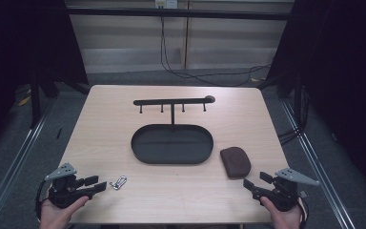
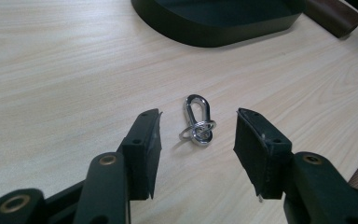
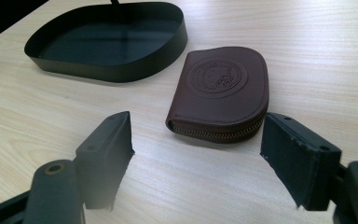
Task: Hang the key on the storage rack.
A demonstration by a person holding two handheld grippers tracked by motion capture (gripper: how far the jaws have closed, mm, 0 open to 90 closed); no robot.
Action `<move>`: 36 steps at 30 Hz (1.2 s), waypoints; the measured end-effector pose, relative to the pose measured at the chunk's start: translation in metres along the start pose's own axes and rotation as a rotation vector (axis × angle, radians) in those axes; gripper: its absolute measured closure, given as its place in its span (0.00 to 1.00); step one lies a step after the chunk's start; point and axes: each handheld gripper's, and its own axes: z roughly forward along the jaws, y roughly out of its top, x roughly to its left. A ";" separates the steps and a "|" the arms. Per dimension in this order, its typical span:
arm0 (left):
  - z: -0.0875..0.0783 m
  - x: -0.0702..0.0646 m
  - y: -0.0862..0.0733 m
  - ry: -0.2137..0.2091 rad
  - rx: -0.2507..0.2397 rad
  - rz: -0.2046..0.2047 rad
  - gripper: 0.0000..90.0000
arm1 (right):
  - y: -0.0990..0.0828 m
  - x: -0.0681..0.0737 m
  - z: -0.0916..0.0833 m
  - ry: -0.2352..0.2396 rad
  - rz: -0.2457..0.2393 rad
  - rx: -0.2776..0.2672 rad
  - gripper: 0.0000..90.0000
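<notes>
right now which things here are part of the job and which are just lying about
In the job:
- metal clip, ahead of the open left gripper
- brown zip pouch, ahead of the open right gripper
- likely the black oval tray with its hook rack

Lying about:
- cables on the floor

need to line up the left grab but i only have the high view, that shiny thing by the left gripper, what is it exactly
Observer: In the left gripper view it is a silver carabiner clip with small rings looped on its near end, lying flat on the table.
Operator: are the jaws on it yet
Observer: No. The left gripper is open, and the clip lies just ahead of the jaw tips, untouched.
Operator: and the brown thing on the right
Observer: The right gripper view shows a brown zip pouch with a round embossed emblem, lying beside the black tray. The right gripper is open, short of it.
</notes>
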 end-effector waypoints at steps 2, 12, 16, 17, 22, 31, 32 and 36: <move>0.001 -0.001 0.001 0.010 0.008 0.008 0.57 | 0.000 0.000 0.000 0.002 -0.002 0.000 0.27; 0.001 -0.001 0.006 -0.037 0.003 0.013 0.59 | 0.000 0.002 0.004 0.005 -0.018 0.028 0.27; 0.005 0.000 0.013 -0.049 0.046 0.014 0.61 | 0.000 0.002 0.004 0.001 -0.019 0.032 0.27; 0.006 -0.001 0.015 -0.049 0.052 0.008 0.61 | 0.000 0.002 0.004 0.003 -0.018 0.033 0.27; 0.003 -0.002 0.029 -0.007 0.116 0.047 0.57 | -0.001 0.004 0.007 0.009 -0.036 0.058 0.27; 0.009 -0.007 0.043 0.023 0.253 0.046 0.55 | -0.001 0.004 0.010 0.005 -0.028 0.076 0.28; 0.011 -0.008 0.045 0.020 0.268 0.051 0.56 | -0.001 0.004 0.010 0.008 -0.026 0.080 0.28; 0.019 -0.011 0.055 0.026 0.331 0.054 0.55 | -0.001 0.005 0.011 0.007 -0.035 0.090 0.28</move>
